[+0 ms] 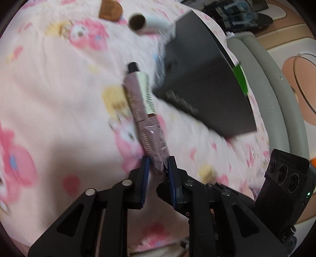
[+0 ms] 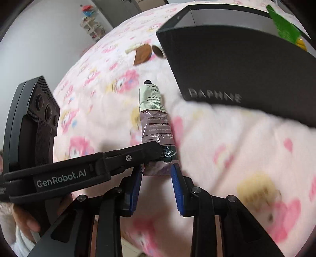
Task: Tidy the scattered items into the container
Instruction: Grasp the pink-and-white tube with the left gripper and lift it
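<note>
Left wrist view: left claw (image 1: 157, 166) clamped on crimped tail of mauve hand-cream tube (image 1: 142, 106), over pink cartoon-print bed (image 1: 49, 89), beside black cardboard box (image 1: 205, 79); brown comb (image 1: 110, 9), white roll (image 1: 147, 22) near far edge.

Right wrist view: right claw (image 2: 157, 174) parted, gripping nothing (tube tail between). Green item (image 2: 283, 23) boxed.

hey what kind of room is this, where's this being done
Most likely a bedroom at home: the work surface is a bed with a soft pink cartoon-print blanket, a padded bed edge shows beside it, and a hand cream tube lies on the bedding.
</note>
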